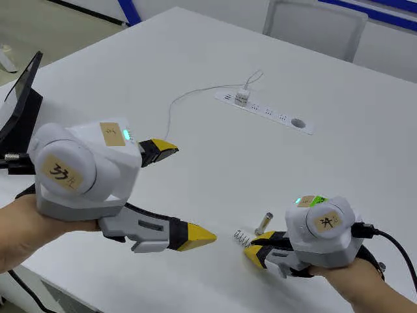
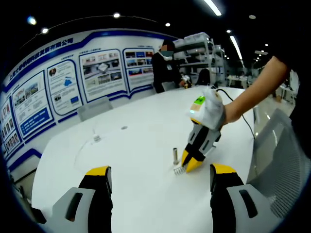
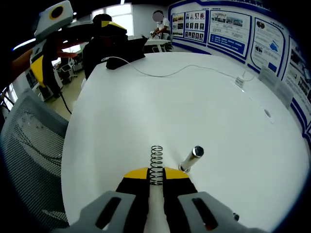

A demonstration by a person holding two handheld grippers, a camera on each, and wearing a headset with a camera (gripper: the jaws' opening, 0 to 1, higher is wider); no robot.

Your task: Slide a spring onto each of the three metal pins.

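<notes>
Right claw [image 3: 156, 174] is pinching one end of the spring [image 3: 156, 160], jaws nearly closed on it. The rest of the spring is sticking out forward, close to the white surface [image 1: 195, 65]. Pin [image 3: 191, 159] is sitting on the surface just beside the spring, not touching it. Left claw [image 1: 186, 192] is hovering well apart from both, jaws wide, gripping nothing. Power strip [image 1: 264, 111] is lying farther back, one cable plugged in.
</notes>
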